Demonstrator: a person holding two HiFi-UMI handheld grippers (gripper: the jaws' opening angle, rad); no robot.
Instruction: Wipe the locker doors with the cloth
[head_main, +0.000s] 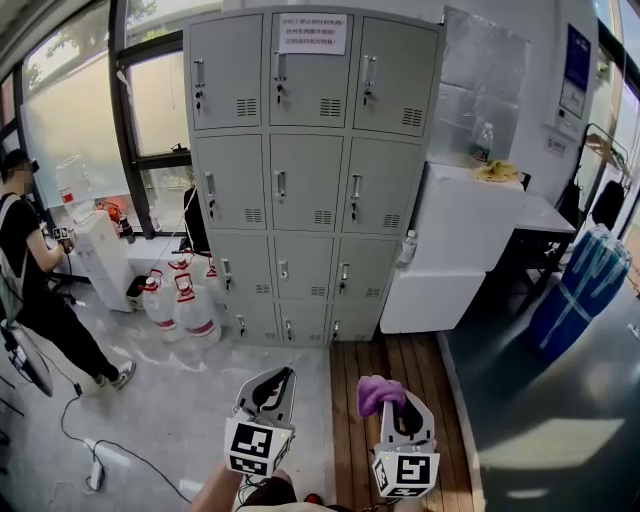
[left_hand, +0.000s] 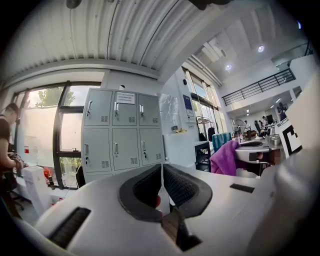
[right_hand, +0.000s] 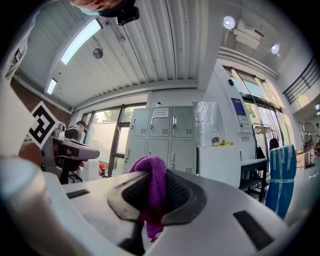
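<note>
R gripper (head_main: 392, 405): fingers pinching purple cloth (head_main: 377, 392), bunched, low over wood floor strip (head_main: 400, 355). L gripper (head_main: 277, 385): fingers pressed together at tips, nothing btwn. Both well apart from grey lockers (head_main: 305, 170) ahead, doors shut. Person (head_main: 30, 270) far left.

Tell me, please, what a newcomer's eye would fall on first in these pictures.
The tall grey locker cabinet fills the middle of the head view, with a white notice on its top middle door. Low in front, the right gripper has its jaws shut on a purple cloth. The left gripper beside it has its jaws together and holds nothing.
</note>
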